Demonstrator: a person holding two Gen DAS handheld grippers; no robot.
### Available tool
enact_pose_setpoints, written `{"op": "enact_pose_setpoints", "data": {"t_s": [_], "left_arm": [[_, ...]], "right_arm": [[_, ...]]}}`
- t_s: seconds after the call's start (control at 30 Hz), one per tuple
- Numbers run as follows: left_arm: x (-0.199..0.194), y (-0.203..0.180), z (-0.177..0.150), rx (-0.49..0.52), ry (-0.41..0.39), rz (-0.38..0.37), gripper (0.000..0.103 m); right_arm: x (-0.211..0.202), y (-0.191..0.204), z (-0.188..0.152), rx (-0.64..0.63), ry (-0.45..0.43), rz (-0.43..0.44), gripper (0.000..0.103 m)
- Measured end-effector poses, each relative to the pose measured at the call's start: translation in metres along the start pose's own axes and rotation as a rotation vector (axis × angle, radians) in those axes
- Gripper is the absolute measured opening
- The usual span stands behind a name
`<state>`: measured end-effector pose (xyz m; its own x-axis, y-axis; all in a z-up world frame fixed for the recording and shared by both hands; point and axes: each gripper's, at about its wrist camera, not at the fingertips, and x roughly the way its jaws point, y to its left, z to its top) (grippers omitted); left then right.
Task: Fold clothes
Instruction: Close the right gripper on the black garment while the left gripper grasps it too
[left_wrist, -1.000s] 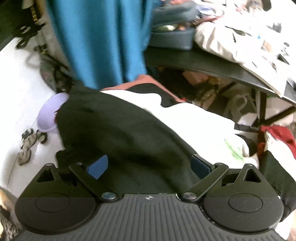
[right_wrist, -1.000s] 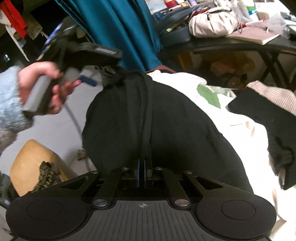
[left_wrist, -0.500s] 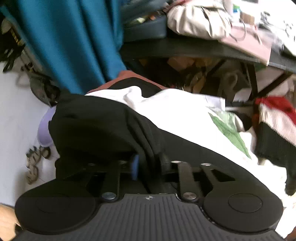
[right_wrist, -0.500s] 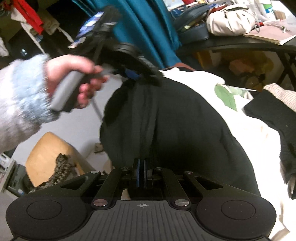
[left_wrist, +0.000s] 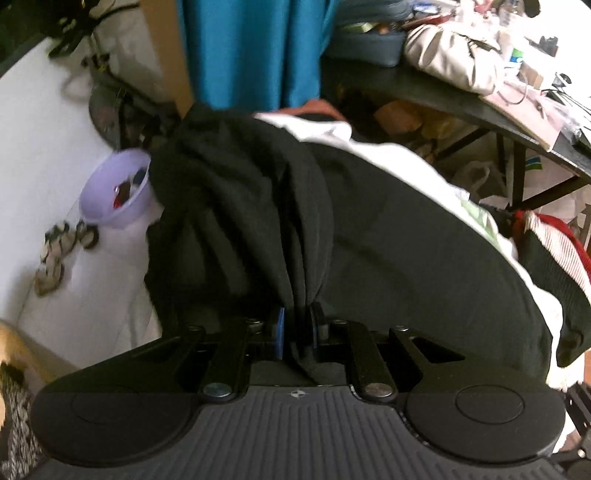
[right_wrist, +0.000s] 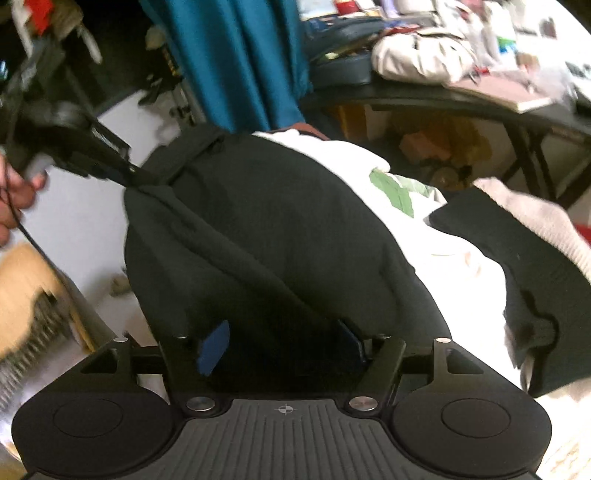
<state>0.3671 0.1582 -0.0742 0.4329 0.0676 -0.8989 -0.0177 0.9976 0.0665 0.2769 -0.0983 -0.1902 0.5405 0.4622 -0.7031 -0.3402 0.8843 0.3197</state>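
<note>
Fabric first: black garment (left_wrist: 388, 236) bunched into a thick twist between the pads of the left gripper (left_wrist: 295, 328), which is pinched tight on it, blue pad faces just visible either side of the gathered cloth. The left wrist view alone shows a lilac bowl (left_wrist: 110, 195) to the left on the white surface (left_wrist: 40, 140), with small items inside (too blurred to name), and striped red-and-white knitwear (left_wrist: 557, 240) at the far right. The right wrist view shows what the left cannot: the left gripper seen from outside (right_wrist: 125, 173), held in a hand (right_wrist: 18, 192) at the far left, its tip buried in the garment's far-left corner. The right gripper (right_wrist: 280, 343) has its fingers spread wide; the black garment (right_wrist: 280, 229) passes between them, and whether either pad touches it cannot be told. The garment is dark, soft, heavily creased into long ridges running from the left gripper's pinch toward the near edge; it lies draped over a white cloth (right_wrist: 454, 258) with a green leaf print (right_wrist: 395, 192). To the right, another black piece (right_wrist: 517, 266) overlaps the white cloth. A teal curtain (right_wrist: 236, 59) hangs behind, next to a dark table (right_wrist: 443, 99) loaded with a cream bag (right_wrist: 421, 59).
</note>
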Motion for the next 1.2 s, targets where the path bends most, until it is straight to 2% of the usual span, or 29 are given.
{"op": "enact_pose_setpoints", "data": {"t_s": [0.03, 0.1, 0.13, 0.17, 0.3, 0.37, 0.4, 0.43, 0.47, 0.53, 0.63, 0.73, 0.83, 0.9, 0.93, 0.97, 1.0, 1.07, 1.1, 1.2], "left_arm": [[0.000, 0.004, -0.003, 0.001, 0.011, 0.000, 0.017], [0.008, 0.005, 0.001, 0.047, 0.030, 0.029, 0.036], [0.012, 0.003, 0.006, 0.069, 0.029, 0.061, 0.060], [0.015, 0.000, 0.011, 0.098, 0.007, 0.097, 0.074], [0.032, -0.012, 0.035, 0.167, -0.032, 0.119, 0.075], [0.040, -0.016, 0.043, 0.165, -0.025, 0.115, 0.071], [0.042, -0.016, 0.046, 0.155, -0.024, 0.106, 0.063], [0.044, -0.017, 0.048, 0.146, -0.024, 0.097, 0.040], [0.039, -0.016, 0.045, 0.142, -0.033, 0.094, 0.030], [0.029, -0.013, 0.038, 0.132, -0.052, 0.088, 0.022], [0.007, 0.008, 0.021, 0.050, -0.064, 0.065, 0.017], [-0.018, 0.034, -0.008, -0.072, -0.063, 0.025, 0.014], [-0.026, 0.052, -0.036, -0.168, -0.056, 0.004, 0.013], [-0.027, 0.059, -0.044, -0.214, -0.056, 0.000, 0.012], [-0.028, 0.062, -0.047, -0.234, -0.058, -0.002, 0.012], [-0.034, 0.061, -0.048, -0.229, -0.077, -0.009, 0.012], [-0.039, 0.061, -0.048, -0.224, -0.095, -0.016, 0.012], [-0.050, 0.059, -0.048, -0.214, -0.131, -0.029, 0.012], [-0.053, 0.058, -0.050, -0.209, -0.136, -0.029, 0.012], [-0.063, 0.056, -0.055, -0.196, -0.151, -0.027, 0.012]], "right_arm": [[0.004, 0.004, -0.003, -0.016, 0.003, -0.019, 0.074], [0.012, 0.011, -0.007, -0.042, 0.005, -0.032, 0.075], [0.015, 0.015, -0.008, -0.060, 0.004, -0.041, 0.072], [0.017, 0.018, -0.010, -0.079, 0.003, -0.051, 0.069], [0.017, 0.026, -0.009, -0.087, 0.011, -0.071, 0.070], [0.015, 0.023, -0.005, -0.072, 0.011, -0.065, 0.069], [0.011, 0.021, -0.002, -0.059, -0.001, -0.062, 0.068], [0.006, 0.020, 0.001, -0.045, -0.016, -0.061, 0.068], [0.001, 0.017, 0.006, -0.030, -0.036, -0.064, 0.069], [-0.008, 0.010, 0.018, -0.001, -0.074, -0.070, 0.071], [-0.011, 0.000, 0.042, 0.022, -0.125, -0.065, 0.072], [0.005, -0.006, 0.072, 0.015, -0.140, -0.063, 0.072], [0.033, -0.004, 0.093, -0.011, -0.130, -0.048, 0.081], [0.054, -0.001, 0.101, -0.021, -0.111, -0.051, 0.087], [0.061, 0.003, 0.104, -0.024, -0.087, -0.060, 0.082], [0.065, 0.005, 0.106, -0.027, -0.073, -0.047, 0.067], [0.062, 0.009, 0.107, -0.032, -0.079, -0.032, 0.057], [0.053, 0.016, 0.108, -0.059, -0.088, -0.004, 0.013], [0.048, 0.019, 0.108, -0.084, -0.084, 0.010, 0.010], [0.024, 0.011, 0.108, -0.038, -0.100, 0.123, 0.008]]}}
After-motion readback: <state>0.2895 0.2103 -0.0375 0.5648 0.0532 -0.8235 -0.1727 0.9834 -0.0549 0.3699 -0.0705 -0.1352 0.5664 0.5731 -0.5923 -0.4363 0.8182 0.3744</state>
